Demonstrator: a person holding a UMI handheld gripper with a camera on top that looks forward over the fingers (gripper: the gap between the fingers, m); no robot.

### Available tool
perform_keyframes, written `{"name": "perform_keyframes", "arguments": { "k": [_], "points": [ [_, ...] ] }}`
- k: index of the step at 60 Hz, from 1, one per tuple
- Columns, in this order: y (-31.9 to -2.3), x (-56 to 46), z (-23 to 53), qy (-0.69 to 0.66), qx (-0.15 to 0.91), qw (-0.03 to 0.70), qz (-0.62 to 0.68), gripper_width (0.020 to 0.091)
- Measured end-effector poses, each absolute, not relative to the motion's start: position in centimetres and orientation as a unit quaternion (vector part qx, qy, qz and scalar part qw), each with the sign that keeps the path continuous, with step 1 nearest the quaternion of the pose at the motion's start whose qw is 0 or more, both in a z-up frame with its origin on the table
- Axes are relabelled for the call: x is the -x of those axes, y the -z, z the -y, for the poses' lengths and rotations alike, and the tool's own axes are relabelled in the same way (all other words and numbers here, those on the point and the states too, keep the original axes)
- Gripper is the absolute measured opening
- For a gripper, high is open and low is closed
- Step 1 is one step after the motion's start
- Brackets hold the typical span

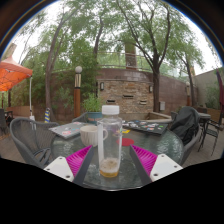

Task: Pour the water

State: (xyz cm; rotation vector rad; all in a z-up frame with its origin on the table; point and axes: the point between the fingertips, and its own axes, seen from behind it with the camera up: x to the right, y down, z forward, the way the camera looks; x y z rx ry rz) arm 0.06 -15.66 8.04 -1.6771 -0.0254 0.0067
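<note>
Scene: an outdoor patio with trees, a brick wall and an orange umbrella [12,72] well off to one side of the bottle.
Bottle: a clear plastic bottle [110,145] with a white cap stands upright on a glass table [60,150]; a little yellowish liquid sits at its base, the rest looks empty.
Bottle to gripper: the bottle stands straight ahead of the gripper [110,162], between the two fingers, its long axis vertical and crosswise to the line of the fingers.
Gripper fingers: apart, one pink pad [79,158] to each side of the bottle's lower half. The pads look close to the bottle walls, but I cannot tell whether either one touches; it does not read as a firm clamp, and the bottle rests on the table on its own.
Cup: a white cup [91,133] stands just behind and beside the bottle, on the far side from the gripper, very near it.
Other things: trays or papers [68,128] lie farther back than the bottle; chairs ring the table.
Step in hand: likely closing on the bottle before lifting it toward the cup.
Next move calls for: a centred squeeze on the lower body, then a tilt toward the cup.
Risk: thin plastic may buckle or slip; the cup is close enough to be knocked.
</note>
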Motion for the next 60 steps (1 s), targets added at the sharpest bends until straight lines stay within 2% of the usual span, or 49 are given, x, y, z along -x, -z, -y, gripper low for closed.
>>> {"name": "perform_keyframes", "arguments": {
  "k": [9, 11, 12, 13, 14, 24, 26, 29, 30, 33, 34, 37, 39, 49, 52, 53, 60],
  "points": [
    [-9.0, -0.2, 11.7, 0.035, 0.733, 0.679, -0.009, 0.0824],
    [-8.8, -0.3, 11.1, 0.037, 0.733, 0.678, -0.016, 0.0794],
    [-8.9, -0.5, 10.9, 0.039, 0.735, 0.677, -0.019, 0.0739],
    [-8.6, 0.2, 10.5, 0.04, 0.736, 0.675, -0.024, 0.0637],
    [-8.3, 0.0, 10.4, 0.043, 0.738, 0.673, -0.03, 0.0489],
    [-8.2, 0.4, 10.1, 0.031, 0.725, 0.685, -0.062, 0.048],
    [-8.1, 0.6, 10.2, 0.028, 0.727, 0.683, -0.061, 0.0452],
    [-8.0, 0.2, 9.9, 0.029, 0.733, 0.677, -0.058, 0.0453],
    [-8.0, 0.3, 9.9, 0.03, 0.735, 0.675, -0.054, 0.0429],
    [-8.0, 0.8, 9.7, 0.034, 0.742, 0.668, -0.038, 0.0428],
    [-7.8, -0.5, 9.4, 0.036, 0.744, 0.667, -0.029, 0.0397],
    [-7.9, -0.6, 9.2, 0.052, 0.752, 0.657, -0.008, 0.0396],
    [-8.7, -0.6, 8.8, 0.078, 0.753, 0.654, 0.012, 0.0366],
    [-14.9, -3.4, 3.9, 0.276, 0.704, 0.632, 0.167, 0.0365],
    [-16.4, -3.9, 2.0, 0.365, 0.667, 0.6, 0.249, 0.0363],
    [-17.7, -3.4, 1.7, 0.379, 0.657, 0.589, 0.278, 0.0364],
    [-18.9, -1.9, -2.2, 0.549, 0.508, 0.483, 0.455, 0.0365]
  ]
}}
